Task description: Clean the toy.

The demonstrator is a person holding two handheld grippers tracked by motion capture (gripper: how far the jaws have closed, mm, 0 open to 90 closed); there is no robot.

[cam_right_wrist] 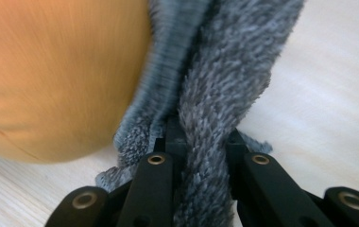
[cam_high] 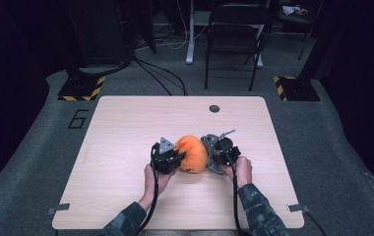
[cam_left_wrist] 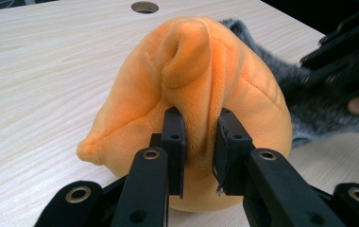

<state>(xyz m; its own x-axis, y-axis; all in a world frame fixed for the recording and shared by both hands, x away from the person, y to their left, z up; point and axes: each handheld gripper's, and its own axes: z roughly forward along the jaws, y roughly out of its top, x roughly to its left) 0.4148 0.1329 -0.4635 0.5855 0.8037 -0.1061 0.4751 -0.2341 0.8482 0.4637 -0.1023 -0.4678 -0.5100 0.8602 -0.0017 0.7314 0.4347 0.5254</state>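
An orange plush toy (cam_high: 191, 153) rests on the wooden table (cam_high: 126, 128), between my two grippers. My left gripper (cam_high: 168, 158) is at its left side, shut on a fold of the orange plush (cam_left_wrist: 192, 94); its black pads (cam_left_wrist: 174, 137) pinch the fabric. A grey fuzzy cloth (cam_high: 209, 147) lies against the toy's right side. My right gripper (cam_high: 220, 153) is shut on a bunched strip of that grey cloth (cam_right_wrist: 215, 94), with the orange plush (cam_right_wrist: 59, 71) just to the left of it. The right gripper (cam_left_wrist: 347, 66) and a fingertip also appear at the right edge of the left gripper view.
A round cable hole (cam_high: 214, 108) sits near the table's far edge. Beyond the table stand a folding chair (cam_high: 234, 34), floor cables and two bases with yellow-black hazard stripes (cam_high: 81, 88). Bare tabletop extends to the left and the far side.
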